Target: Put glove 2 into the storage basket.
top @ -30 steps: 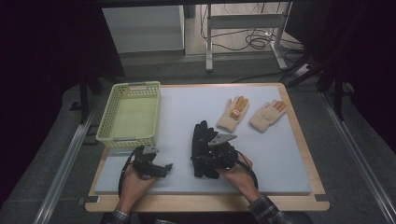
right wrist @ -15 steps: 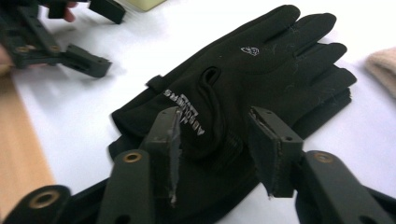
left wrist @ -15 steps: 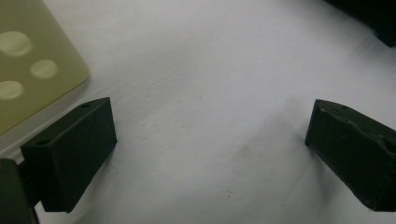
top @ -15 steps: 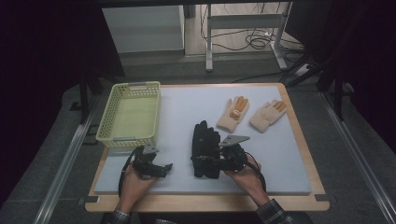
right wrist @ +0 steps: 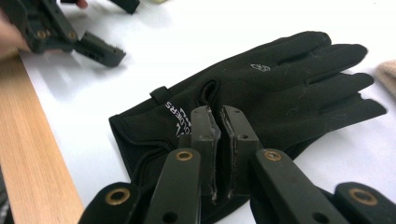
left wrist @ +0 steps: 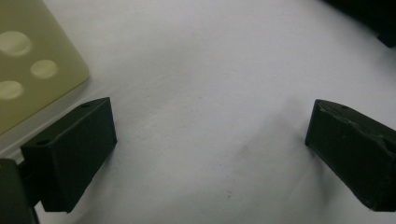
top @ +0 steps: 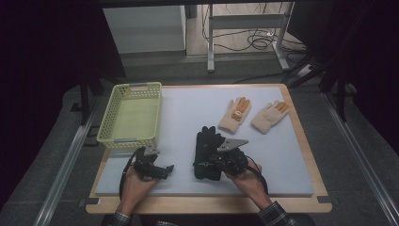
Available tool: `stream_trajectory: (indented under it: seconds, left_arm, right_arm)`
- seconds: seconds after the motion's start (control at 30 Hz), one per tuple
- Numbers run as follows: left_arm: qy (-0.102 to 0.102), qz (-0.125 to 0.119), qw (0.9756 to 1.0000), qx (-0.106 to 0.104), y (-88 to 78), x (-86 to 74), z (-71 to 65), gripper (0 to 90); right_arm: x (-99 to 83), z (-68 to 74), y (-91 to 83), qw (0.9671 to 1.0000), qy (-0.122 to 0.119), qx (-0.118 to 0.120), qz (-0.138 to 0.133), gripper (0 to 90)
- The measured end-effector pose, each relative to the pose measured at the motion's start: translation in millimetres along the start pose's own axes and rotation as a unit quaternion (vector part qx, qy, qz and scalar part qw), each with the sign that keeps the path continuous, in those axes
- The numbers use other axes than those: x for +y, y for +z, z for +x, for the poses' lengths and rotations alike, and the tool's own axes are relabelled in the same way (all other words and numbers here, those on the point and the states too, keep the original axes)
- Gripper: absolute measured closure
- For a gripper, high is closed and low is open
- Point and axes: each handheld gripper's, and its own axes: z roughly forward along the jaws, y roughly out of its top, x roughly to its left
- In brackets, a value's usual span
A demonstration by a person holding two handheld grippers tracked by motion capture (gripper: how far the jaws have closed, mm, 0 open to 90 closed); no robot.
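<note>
Right gripper view shows the right gripper [right wrist: 220, 122] with fingers just clenched on the black glove [right wrist: 261, 93]; the left gripper [left wrist: 210, 140] rests released over the table [left wrist: 210, 70].

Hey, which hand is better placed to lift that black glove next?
Right. The right gripper has just closed its jaws, pinching the black glove near the cuff. The left gripper sits open over bare mat beside the basket.

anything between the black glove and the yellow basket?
Nothing visible. The right gripper has just closed its jaws on the black glove; bare mat lies between it and the yellow basket. The left gripper sits below that path.
</note>
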Motion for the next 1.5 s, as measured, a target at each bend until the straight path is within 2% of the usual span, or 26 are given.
stream_trajectory:
  seconds: [0.1,0.13,0.2,0.27,0.37,0.5,0.63,0.67,0.7,0.8,0.87,0.9,0.97,1.03,1.07,1.17,1.23,1.4,1.5]
  left_arm:
    - [-0.001,-0.001,1.0000,0.000,0.1,0.0,-0.1,2.1]
    - [-0.001,-0.001,1.0000,0.000,0.1,0.0,-0.2,2.1]
    - [-0.001,-0.001,1.0000,0.000,0.1,0.0,-0.1,2.1]
    - [0.001,0.001,1.0000,0.000,-0.1,0.0,0.1,2.1]
    - [0.001,0.000,1.0000,0.000,-0.1,0.0,0.1,2.1]
    - [-0.001,-0.001,1.0000,0.000,0.1,-0.1,-0.2,2.1]
    - [-0.001,-0.001,1.0000,0.000,0.1,-0.1,-0.2,2.2]
    - [-0.001,-0.001,1.0000,0.000,0.1,-0.1,-0.2,2.2]
    - [-0.001,-0.001,1.0000,0.000,0.1,-0.1,-0.2,2.2]
    - [0.001,0.000,1.0000,0.000,-0.2,-0.1,0.1,2.2]
    - [-0.001,-0.001,1.0000,0.000,0.0,-0.1,-0.2,2.2]
    - [-0.001,-0.001,1.0000,0.000,0.0,-0.1,-0.2,2.2]
    - [-0.001,-0.001,1.0000,0.000,0.0,-0.1,-0.1,2.2]
    - [-0.001,-0.001,1.0000,0.000,0.1,-0.1,-0.2,2.2]
    - [0.001,0.000,1.0000,0.000,-0.1,-0.1,0.0,2.2]
    - [0.000,0.000,1.0000,0.000,-0.1,-0.1,0.0,2.2]
    - [0.001,0.000,1.0000,0.000,-0.1,-0.1,0.0,2.2]
    - [0.001,0.001,1.0000,0.000,-0.2,-0.1,0.1,2.2]
    - [0.001,0.001,1.0000,0.000,-0.2,-0.1,0.2,2.2]
  right_arm:
    - [-3.8,-2.9,5.8,1.0000,0.002,0.000,0.006,78.5]
    - [-7.0,-6.4,9.6,0.9999,0.005,-0.003,0.009,70.9]
    - [-9.2,-9.8,9.6,0.9999,0.011,-0.005,0.004,63.0]
    - [-11.0,-15.8,1.0,0.9997,0.016,-0.012,-0.012,55.2]
    - [-13.6,-20.6,-5.4,0.9995,0.019,-0.019,-0.016,54.9]
    - [-24.9,-29.0,-12.0,0.9991,0.033,-0.020,-0.017,58.5]
    - [-33.2,-29.8,-12.7,0.9986,0.047,-0.004,-0.022,62.0]
    - [-33.5,-28.4,-10.1,0.9985,0.052,0.009,-0.018,67.4]
    - [-33.5,-28.4,-10.1,0.9985,0.052,0.009,-0.018,67.4]
    - [-27.8,-23.2,-1.5,0.9989,0.037,0.019,-0.022,67.3]
    - [-25.8,-22.5,1.2,0.9988,0.038,0.023,-0.021,64.4]
    - [-22.4,-21.0,8.8,0.9988,0.036,0.030,-0.016,62.6]
    - [-21.6,-20.0,11.2,0.9988,0.036,0.031,-0.013,63.4]
    - [-20.4,-17.3,16.0,0.9989,0.037,0.028,-0.005,72.2]
    - [-19.3,-15.8,15.6,0.9993,0.032,0.019,-0.007,81.8]
    - [-15.5,-16.8,12.2,0.9991,0.032,0.024,-0.013,84.7]
    - [-10.5,-15.7,9.8,0.9994,0.022,0.021,-0.019,85.1]
    - [1.6,-10.9,13.5,0.9991,0.015,0.021,-0.035,85.3]
    - [2.7,-8.2,20.1,0.9995,0.007,0.021,-0.024,85.2]
